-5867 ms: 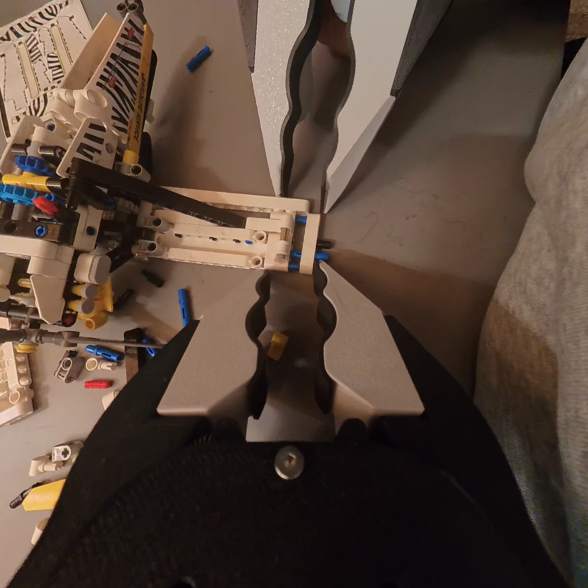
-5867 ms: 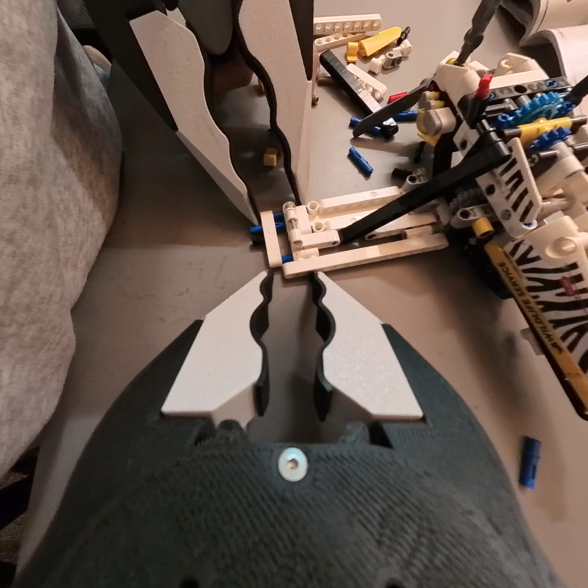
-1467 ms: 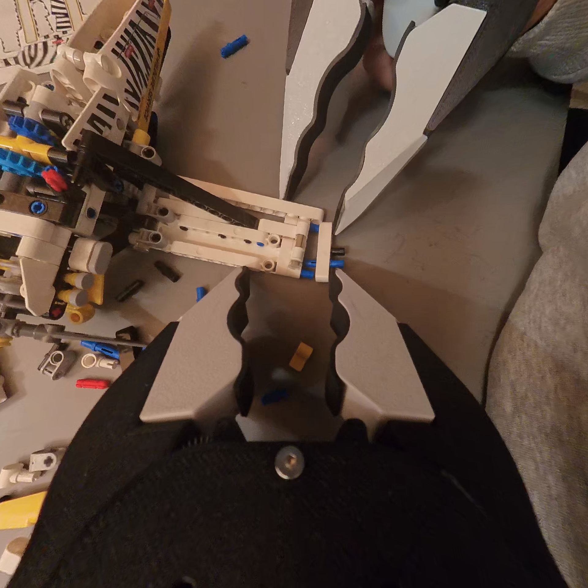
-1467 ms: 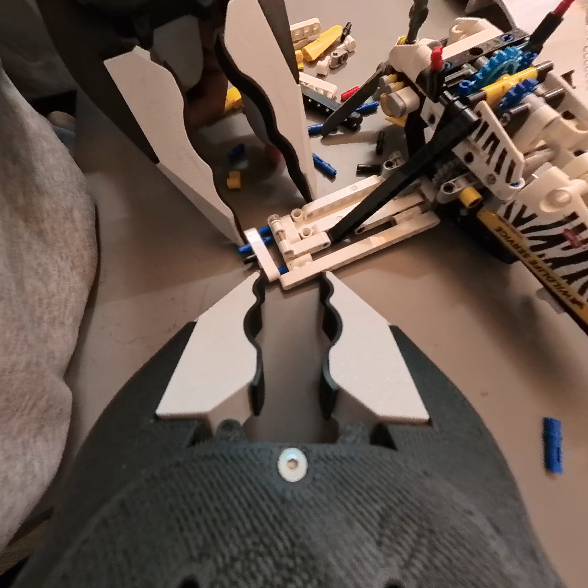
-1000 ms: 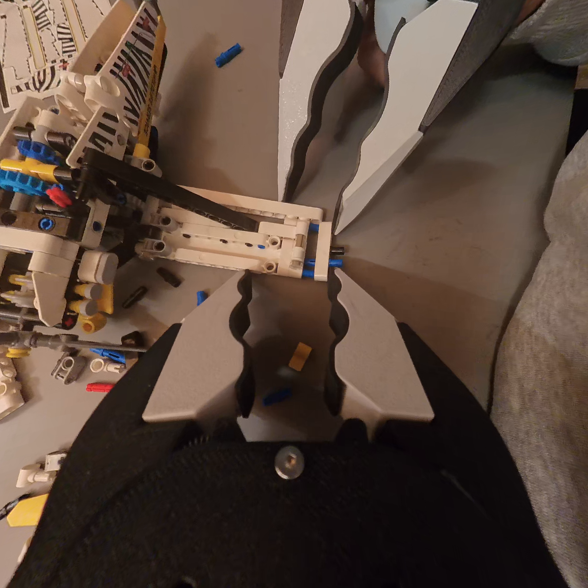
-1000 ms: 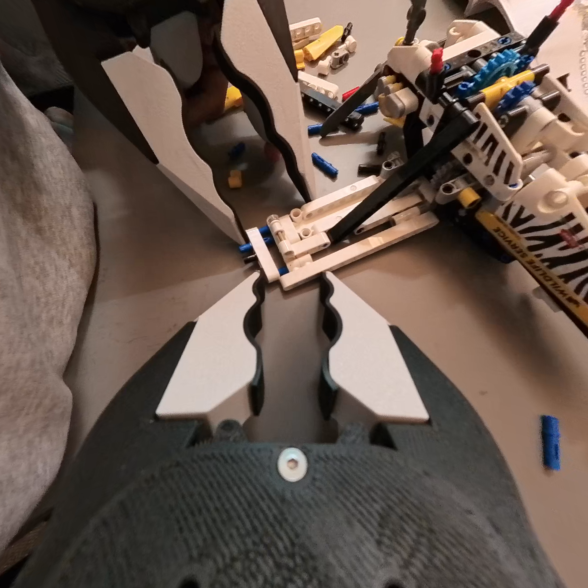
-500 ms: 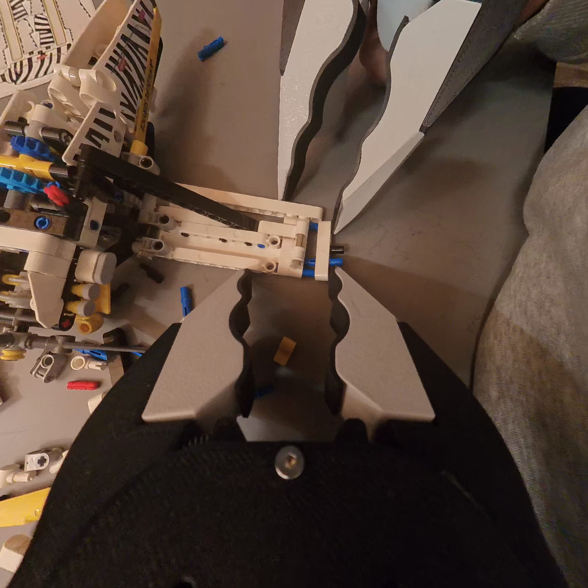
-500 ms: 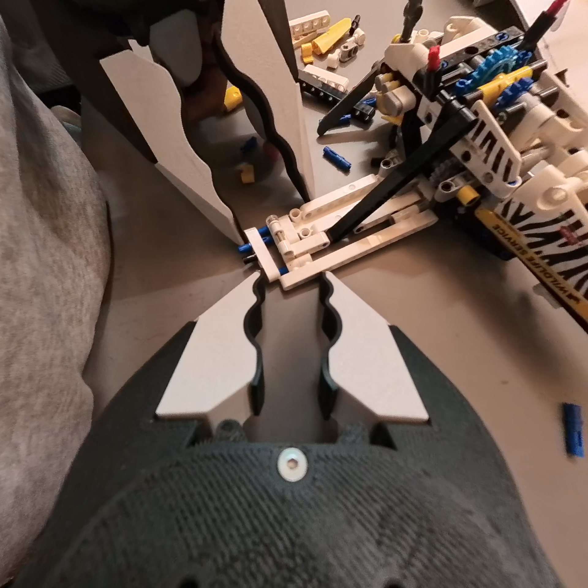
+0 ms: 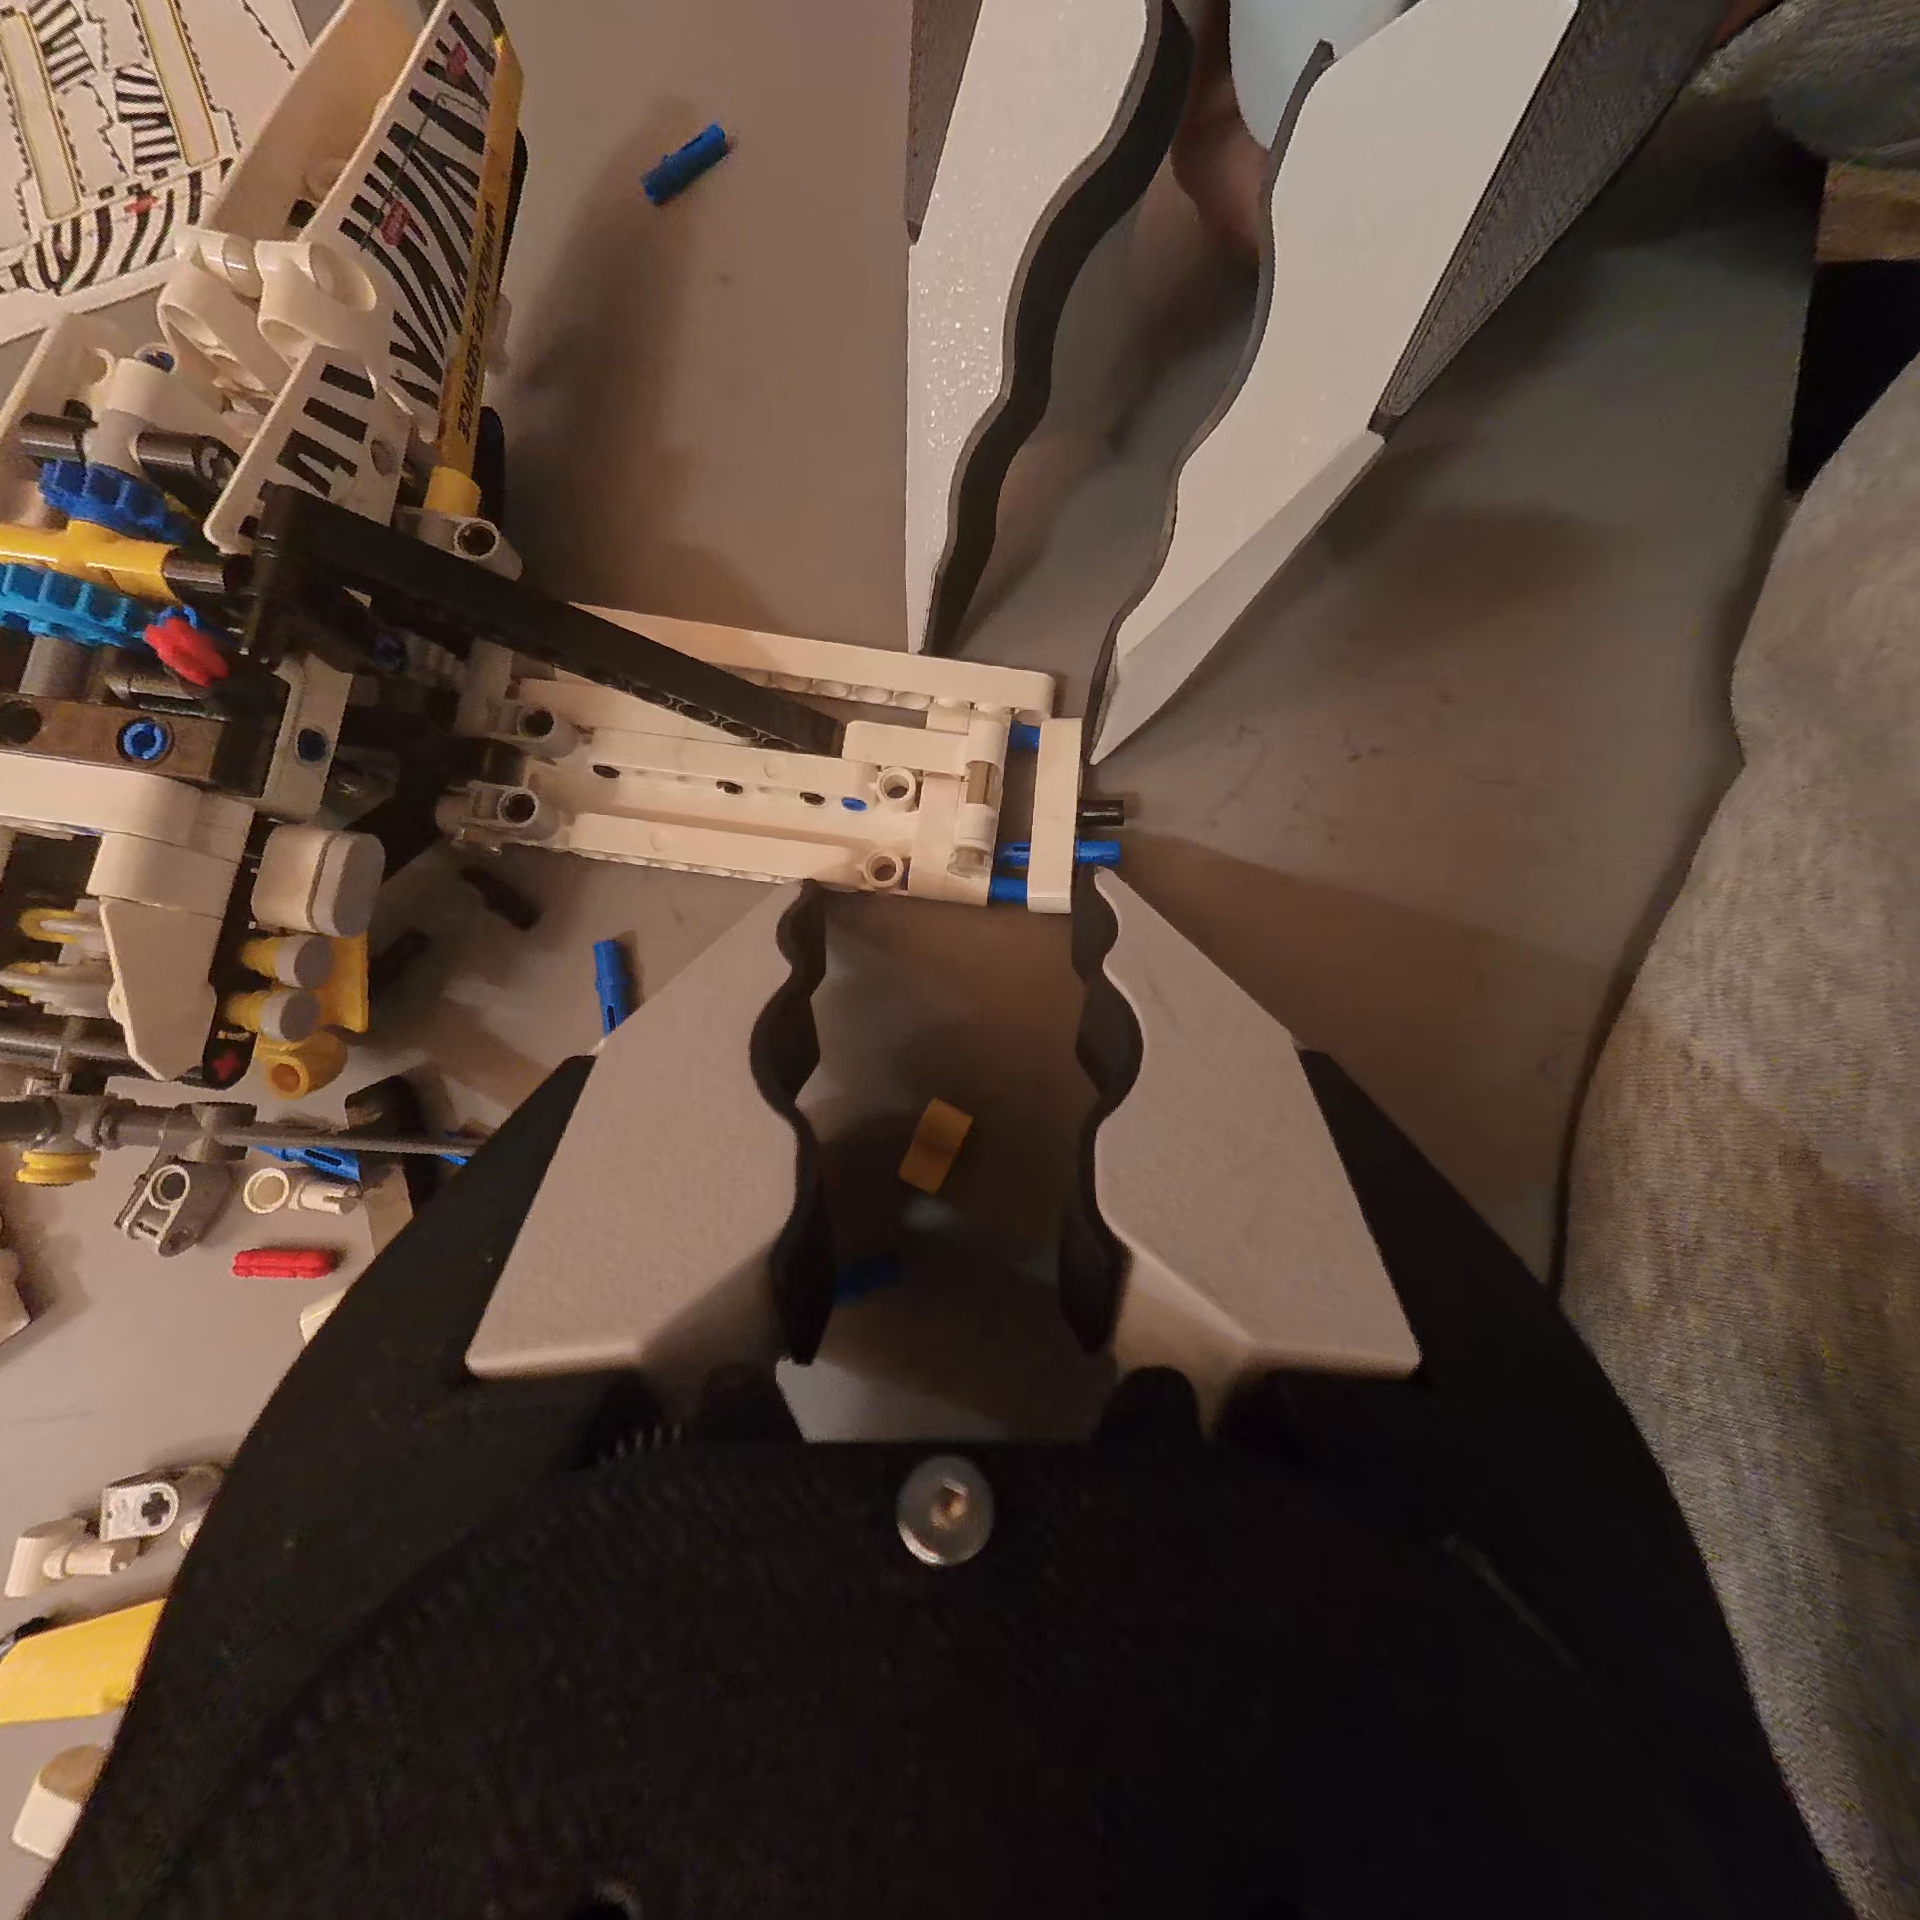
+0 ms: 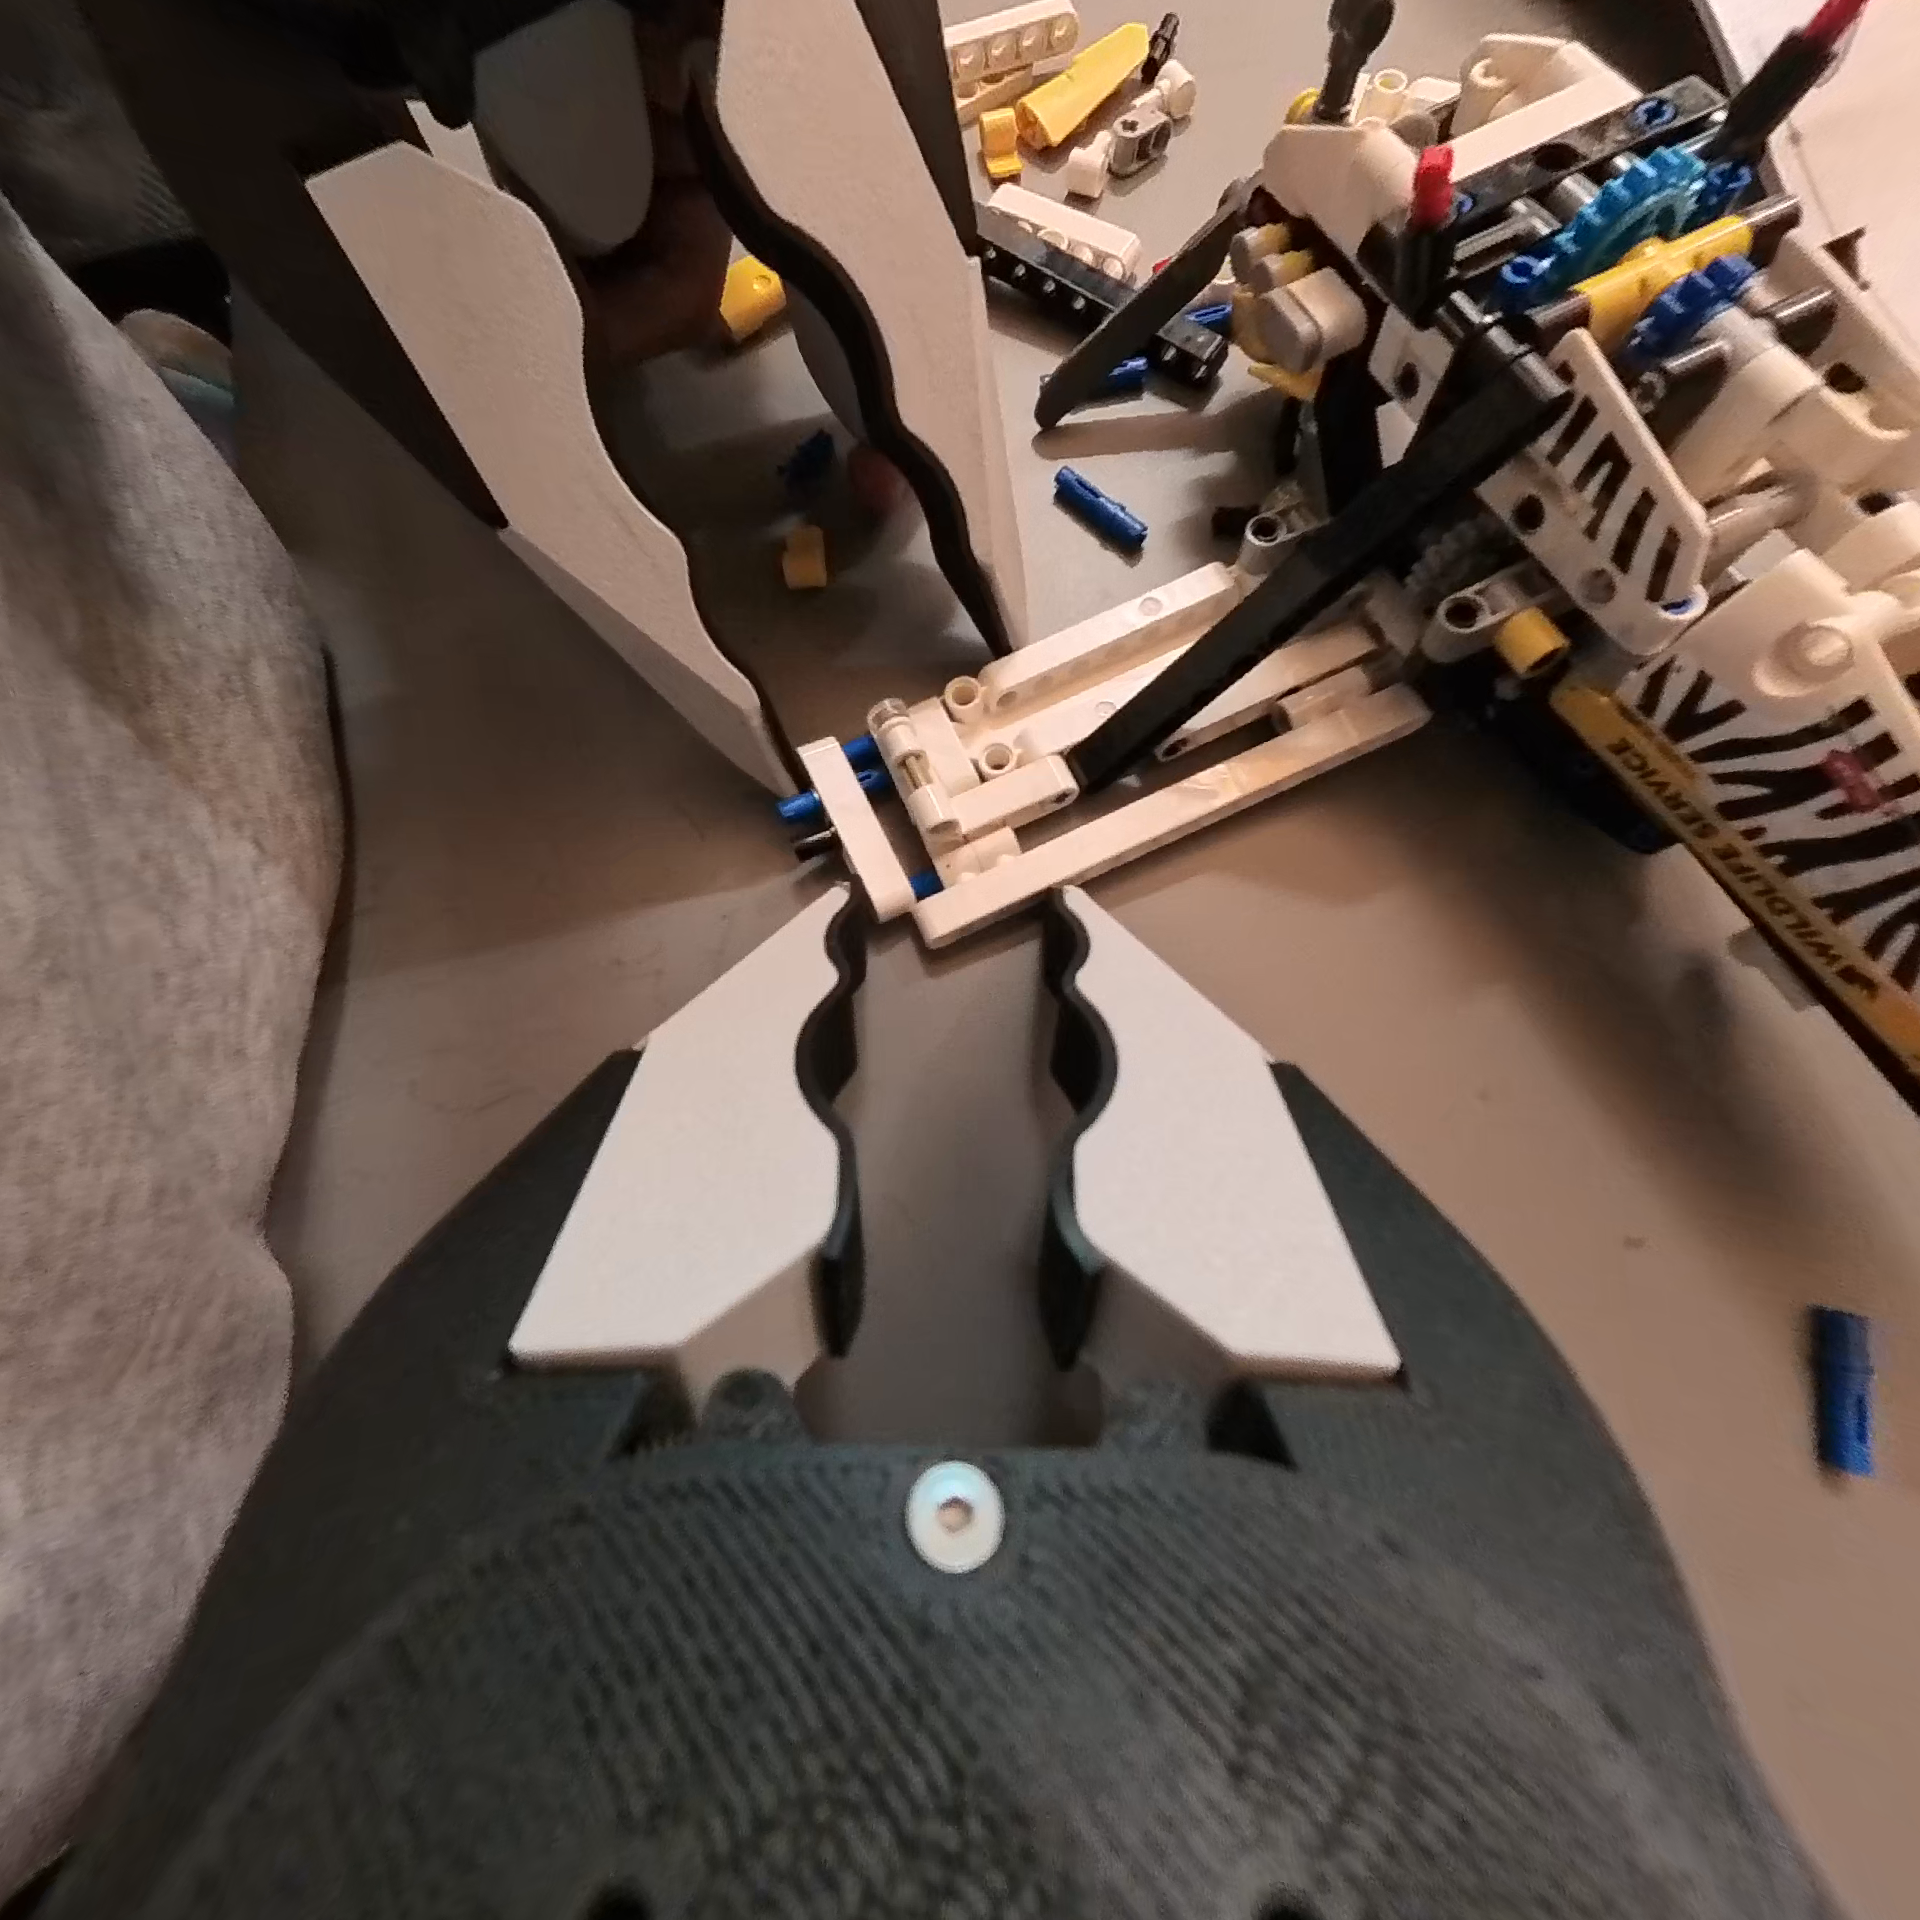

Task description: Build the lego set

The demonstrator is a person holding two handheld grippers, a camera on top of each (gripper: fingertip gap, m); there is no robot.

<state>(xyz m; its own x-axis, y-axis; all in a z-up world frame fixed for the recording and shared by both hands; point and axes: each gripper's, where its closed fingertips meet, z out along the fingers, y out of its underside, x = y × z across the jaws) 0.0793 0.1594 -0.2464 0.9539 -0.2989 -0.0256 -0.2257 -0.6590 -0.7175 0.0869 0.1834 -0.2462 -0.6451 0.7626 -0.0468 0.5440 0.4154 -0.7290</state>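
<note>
While the small white end beam (image 9: 1058, 812) is being pressed toward the tail frame (image 9: 790, 790) of the model (image 10: 1558, 436), both tools are being kept spread apart, and nothing is being clamped between the fingers of either one. The left tool (image 9: 948, 902) and the right tool (image 10: 951, 914) are being held on opposite sides of the tail end, with their tips touching or almost touching the beam and the frame. The model is lying on the grey tabletop (image 9: 1351, 644), and its tail is pointing toward the grey cushion (image 9: 1766, 1039).

The beam is sitting on blue pins (image 9: 1013, 854) with a gap still showing, so it is probably being seated. For a good result, the push should be given straight along the pins, evenly at both ends, while the frame is being braced from the other side; otherwise the beam may be tilted and jammed.

Loose pieces, such as a yellow piece (image 9: 935, 1143) and a blue pin (image 10: 1117, 1392), are lying around. A yellow strip with lettering (image 10: 1704, 862) is running along the zebra-striped panel, and a striped sticker sheet (image 9: 94, 135) is lying in the corner.
</note>
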